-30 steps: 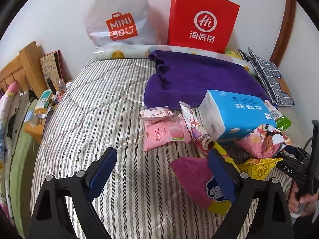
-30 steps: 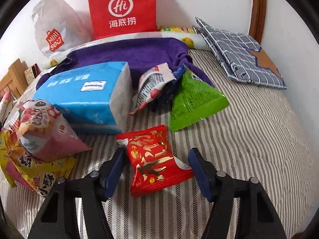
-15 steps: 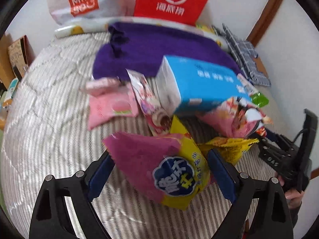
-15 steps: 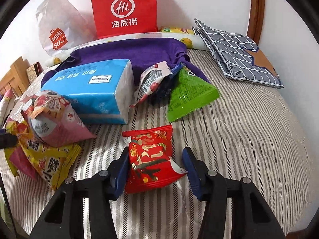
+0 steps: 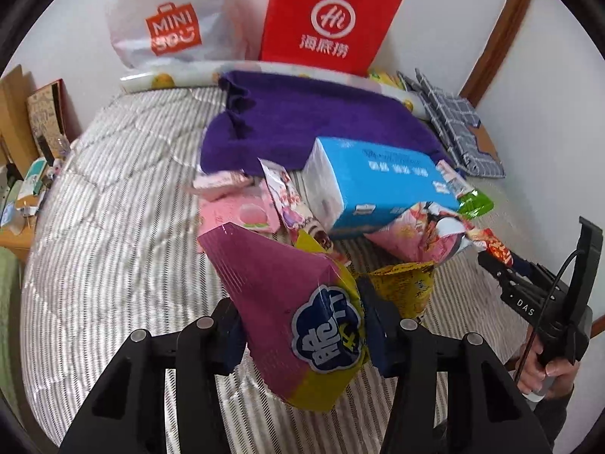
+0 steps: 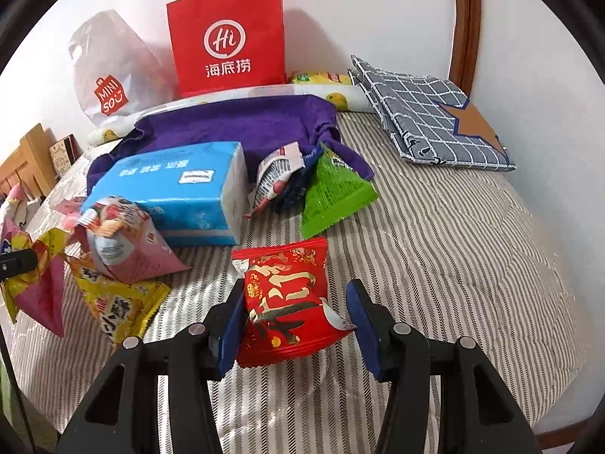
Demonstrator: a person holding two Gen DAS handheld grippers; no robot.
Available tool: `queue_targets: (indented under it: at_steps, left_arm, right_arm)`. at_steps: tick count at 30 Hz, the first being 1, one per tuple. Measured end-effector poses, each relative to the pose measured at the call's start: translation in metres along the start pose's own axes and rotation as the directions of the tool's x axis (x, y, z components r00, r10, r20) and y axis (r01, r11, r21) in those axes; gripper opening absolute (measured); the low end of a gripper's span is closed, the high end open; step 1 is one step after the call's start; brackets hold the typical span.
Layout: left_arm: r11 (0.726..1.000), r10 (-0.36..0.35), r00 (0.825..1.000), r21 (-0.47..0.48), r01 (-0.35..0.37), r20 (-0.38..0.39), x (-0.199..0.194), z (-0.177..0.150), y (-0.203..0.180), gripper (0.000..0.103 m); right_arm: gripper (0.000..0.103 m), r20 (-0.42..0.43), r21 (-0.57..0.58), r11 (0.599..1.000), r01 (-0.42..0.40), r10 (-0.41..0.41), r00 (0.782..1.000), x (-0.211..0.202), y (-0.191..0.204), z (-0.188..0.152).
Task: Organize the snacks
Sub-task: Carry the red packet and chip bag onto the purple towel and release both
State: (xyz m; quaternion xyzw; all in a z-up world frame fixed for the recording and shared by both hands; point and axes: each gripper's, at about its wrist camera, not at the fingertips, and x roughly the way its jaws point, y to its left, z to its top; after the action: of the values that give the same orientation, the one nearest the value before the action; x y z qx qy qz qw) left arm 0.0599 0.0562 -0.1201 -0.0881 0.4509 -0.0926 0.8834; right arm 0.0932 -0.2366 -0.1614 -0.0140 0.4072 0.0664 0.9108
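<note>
My left gripper (image 5: 302, 325) is shut on a purple and yellow snack bag (image 5: 302, 310) and holds it above the striped bed (image 5: 113, 249). My right gripper (image 6: 293, 321) is shut on a red snack packet (image 6: 287, 299), lifted a little off the bed (image 6: 453, 265). A pink cone-shaped snack bag (image 6: 121, 249), a yellow packet (image 6: 117, 302) and a green packet (image 6: 332, 193) lie on the bed around a blue tissue pack (image 6: 177, 193). Pink packets (image 5: 242, 212) lie left of the tissue pack (image 5: 374, 185). The right gripper also shows in the left wrist view (image 5: 491, 261).
A red paper bag (image 6: 227, 38) and a white Miniso bag (image 6: 109, 72) stand against the back wall. A purple towel (image 5: 310, 125) lies mid-bed. A folded grey checked cloth (image 6: 431, 117) lies at the back right. A wooden bedside stand with small items (image 5: 22, 189) is at the left.
My left gripper swung right onto the purple and yellow bag, closed on it and lifted it. My right gripper closed on the red packet and raised it slightly.
</note>
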Motion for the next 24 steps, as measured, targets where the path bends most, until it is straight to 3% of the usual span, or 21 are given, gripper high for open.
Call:
queue_targets:
  at_steps: [12,18,24]
  left_arm:
    - [0.998,-0.063,0.995,0.022,0.061,0.073,-0.022,0.022,-0.018,0.051]
    - [0.992,-0.128,0.987,0.032,0.125,0.1,-0.024,0.043,-0.031,0.051]
    - [0.992,-0.123,0.987,0.053,0.118,0.105,-0.014,0.072,-0.042,0.051]
  right_arm:
    - [0.05,0.08,-0.018,0.999,-0.04,0.041,0.996,-0.037,0.011,0.027]
    - [0.05,0.118,-0.044,0.997,-0.064,0.069,0.991,-0.043,0.019,0.05]
    - [0.05,0.136,-0.065,0.994,-0.087,0.095,0.986,-0.037,0.027,0.078]
